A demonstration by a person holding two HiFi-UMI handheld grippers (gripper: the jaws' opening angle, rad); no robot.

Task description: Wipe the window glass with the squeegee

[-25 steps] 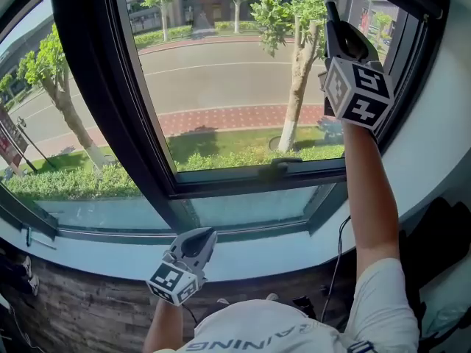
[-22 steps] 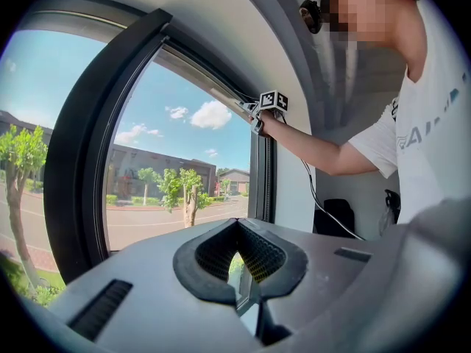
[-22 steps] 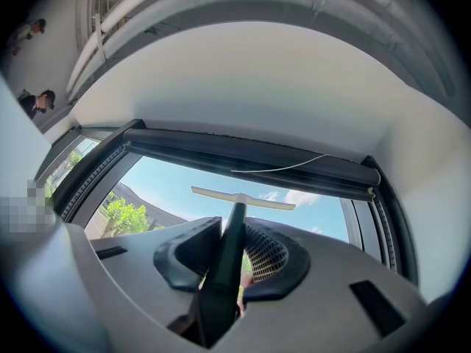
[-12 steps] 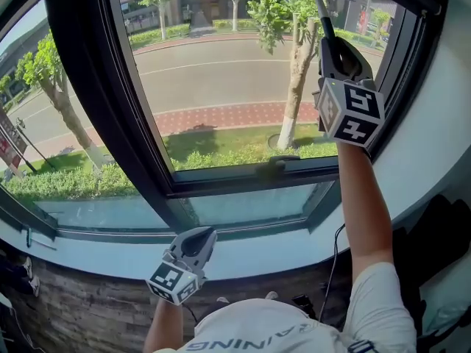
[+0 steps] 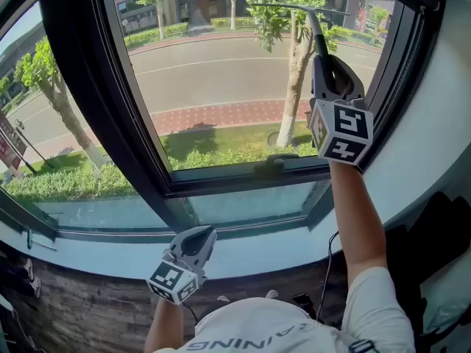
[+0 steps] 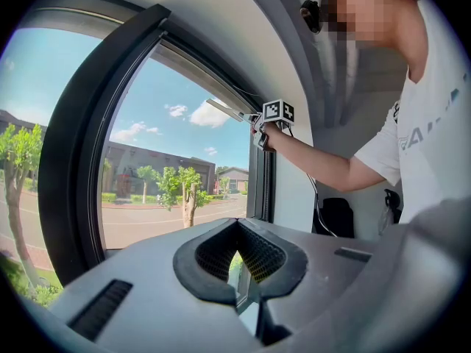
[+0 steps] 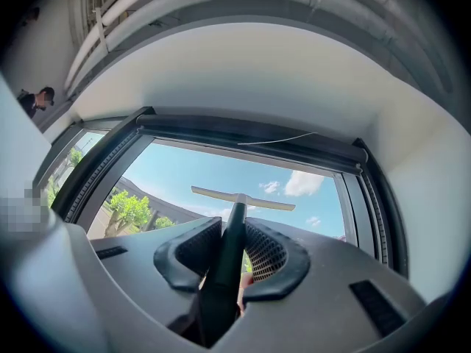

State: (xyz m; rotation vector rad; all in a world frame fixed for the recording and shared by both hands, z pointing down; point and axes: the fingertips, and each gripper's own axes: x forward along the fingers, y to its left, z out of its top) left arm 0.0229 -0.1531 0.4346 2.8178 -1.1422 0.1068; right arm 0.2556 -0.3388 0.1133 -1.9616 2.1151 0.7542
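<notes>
I am holding my left gripper [image 5: 193,247] low by the sill [image 5: 88,250], jaws almost together and empty, out of the way. My right gripper [image 5: 325,59] is squeezing the squeegee [image 5: 298,8] handle, so its blade is reaching high up the window glass [image 5: 221,72].

Swallowed between the fingers [image 7: 268,257] of the right gripper [image 7: 232,230] in the right gripper view: the lower end of the squeegee [image 7: 237,206] handle. From the head view, screened by that gripper's marker cube [image 5: 340,132] and body. Cannot tell whether the blade presses the window glass [image 5: 221,79] or sits just off it. Cropped at 12 o'clock in the head view: the top of the window frame [image 5: 140,160]. Cropped at 6 o'clock: the person's torso [image 5: 272,329]. Sliced by the edge at 4 o'clock: a dark shape [image 5: 441,230], impossible to identify.
</notes>
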